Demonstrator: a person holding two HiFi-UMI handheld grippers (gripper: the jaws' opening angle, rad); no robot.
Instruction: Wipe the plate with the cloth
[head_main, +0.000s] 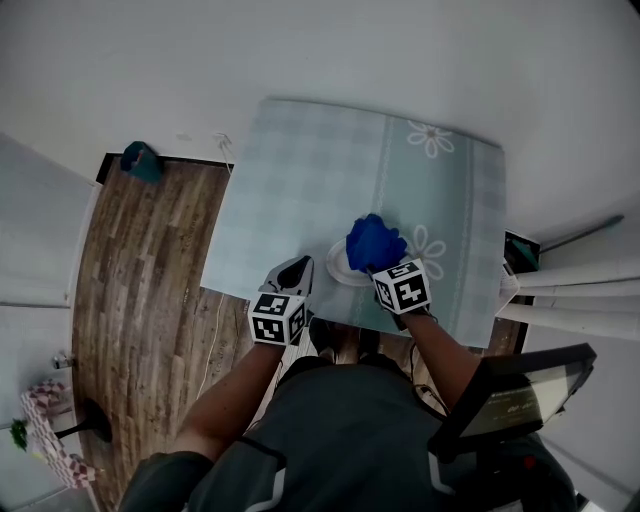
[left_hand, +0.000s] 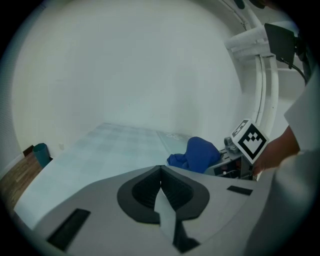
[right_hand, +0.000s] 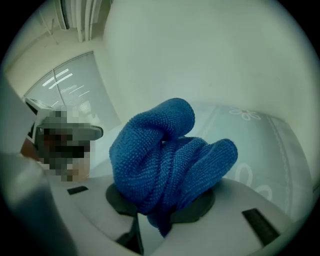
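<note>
A blue cloth (head_main: 375, 242) is bunched up over a small white plate (head_main: 338, 268) near the front edge of the table. My right gripper (head_main: 380, 264) is shut on the cloth (right_hand: 165, 160), which bulges out of its jaws (right_hand: 159, 212) in thick folds and hides most of the plate. My left gripper (head_main: 298, 270) rests just left of the plate. Its pads (left_hand: 150, 187) meet at the tips with nothing visible between them. The left gripper view shows the cloth (left_hand: 197, 154) off to the right; the plate is hidden there.
The table (head_main: 300, 190) wears a pale green cloth with flower prints (head_main: 432, 138). Wooden floor (head_main: 150, 280) lies to the left, with a teal object (head_main: 140, 160) at the wall. White bars (head_main: 570, 290) and a dark screen (head_main: 520, 395) stand at the right.
</note>
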